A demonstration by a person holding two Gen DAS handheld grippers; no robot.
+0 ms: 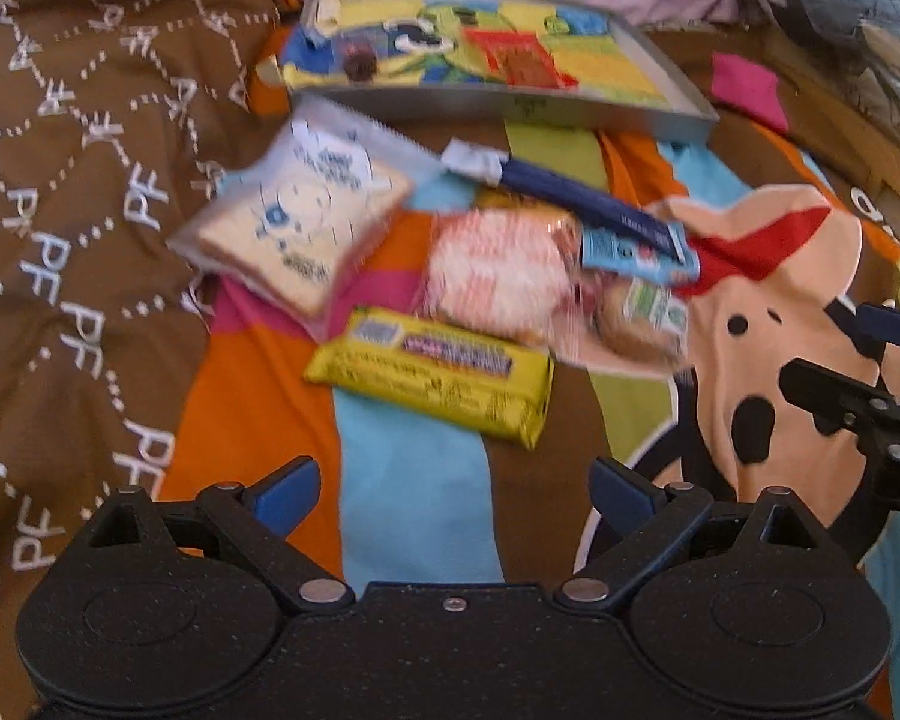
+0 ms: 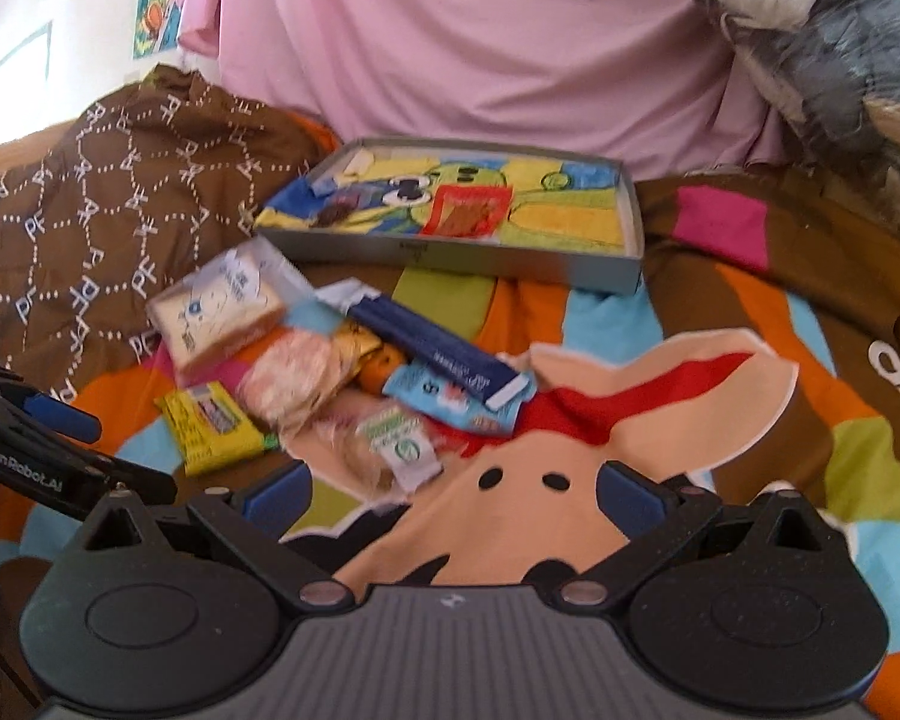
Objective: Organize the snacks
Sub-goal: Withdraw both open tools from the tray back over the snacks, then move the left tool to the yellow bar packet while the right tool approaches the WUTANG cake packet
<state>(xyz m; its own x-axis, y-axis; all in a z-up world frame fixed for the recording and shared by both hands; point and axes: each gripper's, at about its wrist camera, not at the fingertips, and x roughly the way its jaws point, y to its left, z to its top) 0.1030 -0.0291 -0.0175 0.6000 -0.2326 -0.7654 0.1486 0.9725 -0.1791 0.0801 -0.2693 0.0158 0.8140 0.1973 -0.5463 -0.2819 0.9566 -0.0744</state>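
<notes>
On the patterned bedspread (image 2: pixel 720 360), left to right: left gripper (image 1: pixel 453 495), fingers apart and empty, facing the yellow bar (image 1: pixel 432 384); snack pile (image 2: pixel 330 372), loose below the shallow tray (image 2: pixel 450 255), its likely destination; right gripper (image 2: pixel 453 495), likewise spread, holding nothing.

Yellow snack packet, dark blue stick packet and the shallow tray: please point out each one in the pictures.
yellow snack packet (image 1: pixel 432 381), left wrist view, middle of its top face.
dark blue stick packet (image 2: pixel 435 351), right wrist view, middle of its length.
shallow tray (image 2: pixel 450 255), right wrist view, near grey wall.
</notes>
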